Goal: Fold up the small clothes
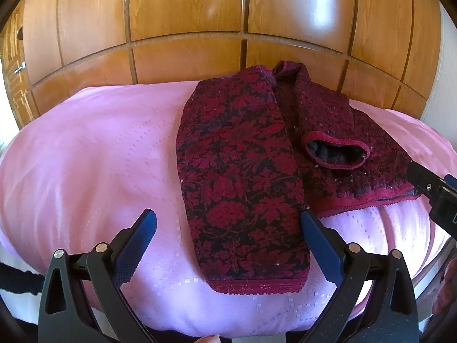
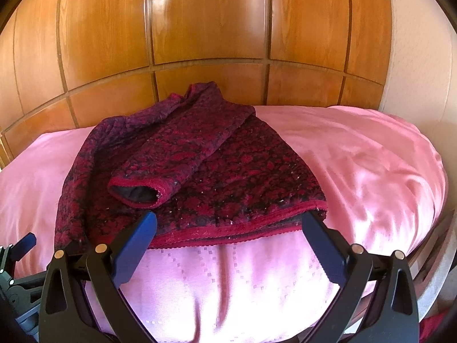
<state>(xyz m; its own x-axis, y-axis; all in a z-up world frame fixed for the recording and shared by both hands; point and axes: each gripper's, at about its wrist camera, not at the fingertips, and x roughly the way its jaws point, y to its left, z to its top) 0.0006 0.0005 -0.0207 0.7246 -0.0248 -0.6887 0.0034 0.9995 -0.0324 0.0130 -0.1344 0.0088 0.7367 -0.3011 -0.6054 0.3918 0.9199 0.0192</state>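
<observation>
A red-and-black floral sweater (image 1: 242, 165) lay partly folded on a pink bedspread (image 1: 85, 157), one sleeve (image 2: 160, 165) laid across its body. Both the left gripper (image 1: 228, 223) and right gripper (image 2: 228, 225) hovered at its hem, fingers spread apart, holding nothing, before wooden wardrobe doors (image 1: 185, 14).

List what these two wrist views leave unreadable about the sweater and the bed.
- Left wrist view: the sweater's right hem corner is hidden behind the right gripper.
- Right wrist view: its left sleeve is not visible; the left gripper is cut off by the frame.
- Both: the pink bedspread's near edge is hidden behind gripper bodies.
</observation>
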